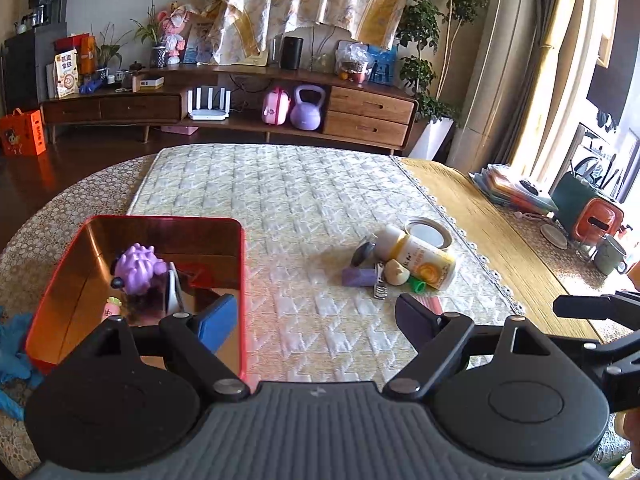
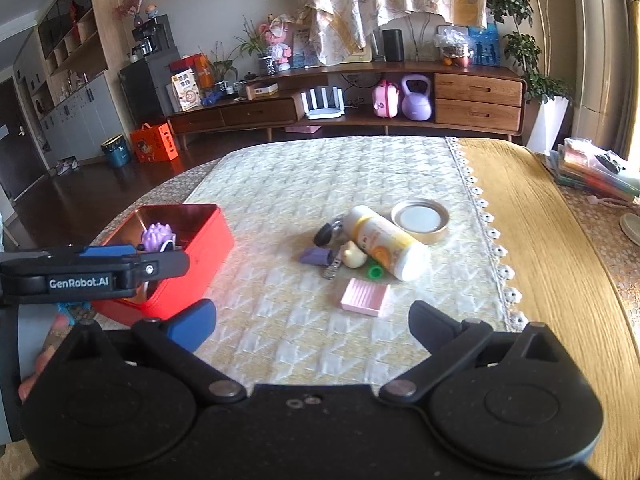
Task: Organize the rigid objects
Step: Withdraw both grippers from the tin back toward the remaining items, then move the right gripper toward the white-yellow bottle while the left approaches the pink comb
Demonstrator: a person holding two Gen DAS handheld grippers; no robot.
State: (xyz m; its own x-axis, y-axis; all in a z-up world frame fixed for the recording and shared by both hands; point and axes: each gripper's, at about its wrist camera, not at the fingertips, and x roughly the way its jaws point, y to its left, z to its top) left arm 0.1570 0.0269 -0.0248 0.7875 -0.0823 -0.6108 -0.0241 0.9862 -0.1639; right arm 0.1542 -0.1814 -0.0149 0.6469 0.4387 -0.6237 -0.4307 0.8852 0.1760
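Observation:
A red tin box (image 1: 242,264) (image 2: 200,256) sits on the left of the quilted mat and holds a purple spiky toy (image 1: 138,264) (image 2: 157,236) and other small items. To its right lies a pile: a white and yellow bottle (image 1: 424,258) (image 2: 384,242), a round tin lid (image 1: 428,232) (image 2: 420,220), a purple block (image 1: 360,277) (image 2: 316,257), nail clippers (image 1: 379,282), a cream toy (image 2: 354,255), a green cap (image 2: 375,272). A pink ribbed block (image 2: 366,297) lies nearest. My left gripper (image 1: 316,316) is open and empty, its left finger over the box. My right gripper (image 2: 314,320) is open and empty before the pink block.
The mat lies on a wooden table (image 2: 560,240) with a lace edge. Folders (image 2: 596,172), a mug (image 1: 608,254) and an orange and green container (image 1: 592,216) stand at the far right. A blue cloth (image 1: 12,344) lies left of the box.

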